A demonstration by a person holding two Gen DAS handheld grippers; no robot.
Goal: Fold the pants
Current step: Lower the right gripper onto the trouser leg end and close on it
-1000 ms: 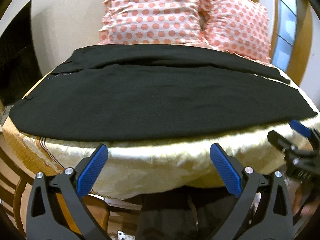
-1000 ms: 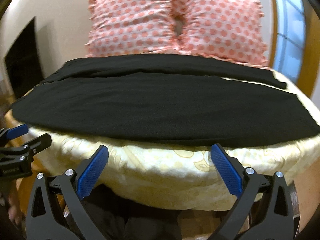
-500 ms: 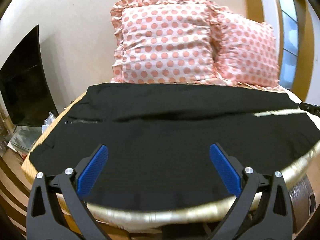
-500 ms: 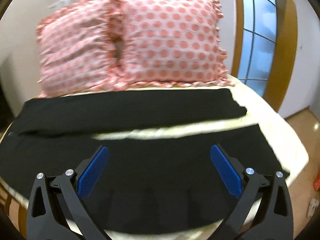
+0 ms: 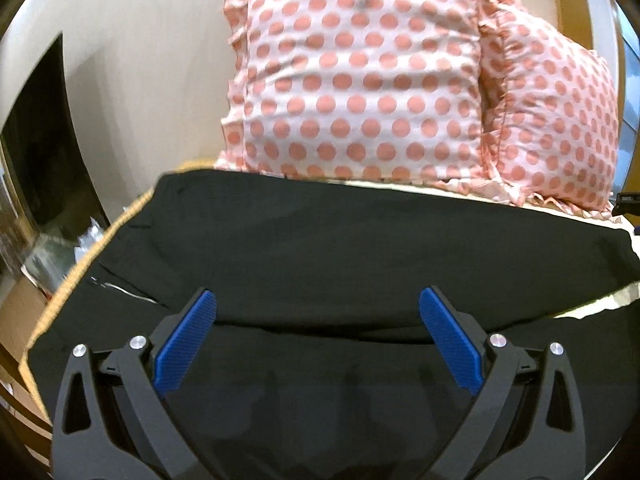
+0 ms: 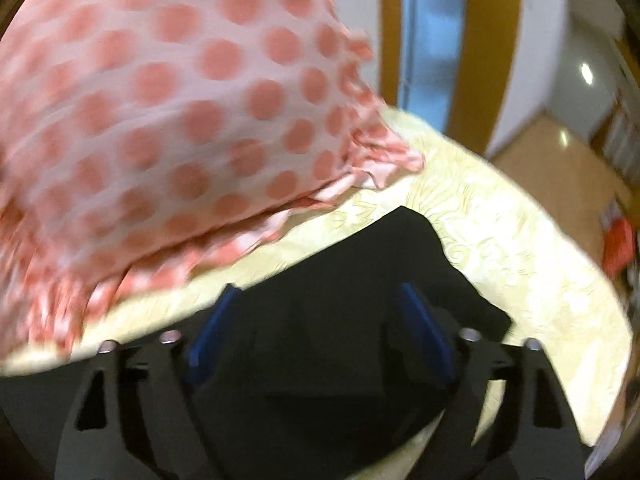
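Observation:
Black pants [image 5: 360, 248] lie spread flat across the bed, waist end to the left with the zip [image 5: 120, 290] showing. My left gripper [image 5: 318, 294] hovers open over the waist part, nothing between its blue pads. In the right wrist view, the hem end of the far leg [image 6: 380, 248] lies on the yellow bedcover [image 6: 520, 248]. My right gripper [image 6: 317, 290] is just above that hem, pointing steeply down. Its jaws are closing, with the black cloth under and between the pads, which do not press on it. This view is motion-blurred.
Two pink polka-dot pillows [image 5: 360, 80] [image 5: 560, 120] lean on the wall behind the pants; one pillow [image 6: 180, 100] is close to the right gripper. A dark screen [image 5: 44, 140] stands left of the bed. A window [image 6: 432, 32] and wooden floor [image 6: 552, 160] lie to the right.
Both grippers moved from the bed's front edge in over the pants. The left went toward the waist; the right swung far right to the far leg's hem, rolled, and its jaws narrowed.

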